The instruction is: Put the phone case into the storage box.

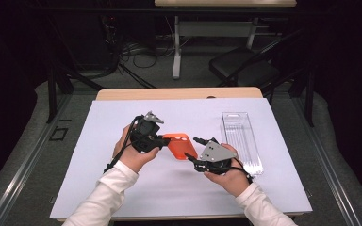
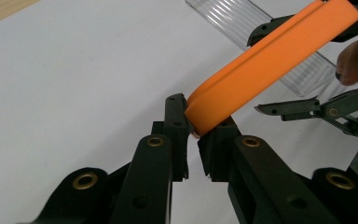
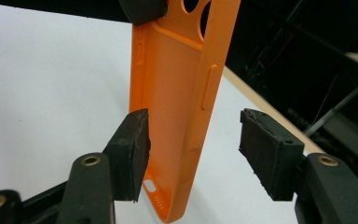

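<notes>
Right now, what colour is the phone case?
Orange. The phone case shows best in the right gripper view.

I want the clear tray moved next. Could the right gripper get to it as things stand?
Probably yes: the clear tray lies just beyond the right gripper, nothing between them, but the orange phone case stands between its open jaws.

light: bright, even on the white table sheet
surroundings: dark
shadows: faint
focus: near black jaws soft
</notes>
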A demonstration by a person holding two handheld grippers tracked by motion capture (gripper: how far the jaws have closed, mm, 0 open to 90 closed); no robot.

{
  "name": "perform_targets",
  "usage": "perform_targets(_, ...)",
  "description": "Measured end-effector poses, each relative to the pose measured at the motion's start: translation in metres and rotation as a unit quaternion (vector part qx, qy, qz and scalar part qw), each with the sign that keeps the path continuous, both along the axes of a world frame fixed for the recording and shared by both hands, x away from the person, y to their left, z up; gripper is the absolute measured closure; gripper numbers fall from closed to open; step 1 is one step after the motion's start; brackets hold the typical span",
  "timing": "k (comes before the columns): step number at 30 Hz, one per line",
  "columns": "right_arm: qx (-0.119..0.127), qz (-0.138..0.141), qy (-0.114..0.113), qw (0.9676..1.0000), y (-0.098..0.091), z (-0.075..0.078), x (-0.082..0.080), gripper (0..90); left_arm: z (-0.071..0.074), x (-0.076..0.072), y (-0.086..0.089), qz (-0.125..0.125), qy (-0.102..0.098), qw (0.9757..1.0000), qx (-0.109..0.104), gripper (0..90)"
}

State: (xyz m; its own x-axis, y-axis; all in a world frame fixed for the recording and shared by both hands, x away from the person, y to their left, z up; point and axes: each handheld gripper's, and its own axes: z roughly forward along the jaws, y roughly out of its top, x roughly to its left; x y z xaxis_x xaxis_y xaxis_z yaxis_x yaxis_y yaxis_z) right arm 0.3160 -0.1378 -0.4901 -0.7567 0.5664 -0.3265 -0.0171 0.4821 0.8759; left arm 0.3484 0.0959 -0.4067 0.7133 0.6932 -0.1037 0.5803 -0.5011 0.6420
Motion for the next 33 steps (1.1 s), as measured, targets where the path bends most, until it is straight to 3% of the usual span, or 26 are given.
perform_targets(3, -0.007, -0.008, 0.023, 0.9997, 0.001, 0.002, -0.001, 40.1, 0.0, 0.001, -0.001, 0.003, 0.005, 1.0, -0.001, 82.3)
perform_targets(7, -0.008, -0.015, 0.027, 0.9995, 0.002, 0.003, -0.002, 38.9, 0.001, 0.003, -0.002, 0.005, 0.009, 0.9999, 0.004, 82.3)
perform_targets(20, 0.014, -0.042, 0.038, 0.9983, 0.005, 0.01, 0.001, 15.3, 0.004, 0.012, -0.009, 0.017, 0.019, 0.9994, 0.024, 82.3)
perform_targets(33, 0.008, -0.052, 0.04, 0.9978, 0.006, 0.018, 0.006, 14.5, 0.004, 0.018, -0.012, 0.029, 0.023, 0.9985, 0.04, 82.3)
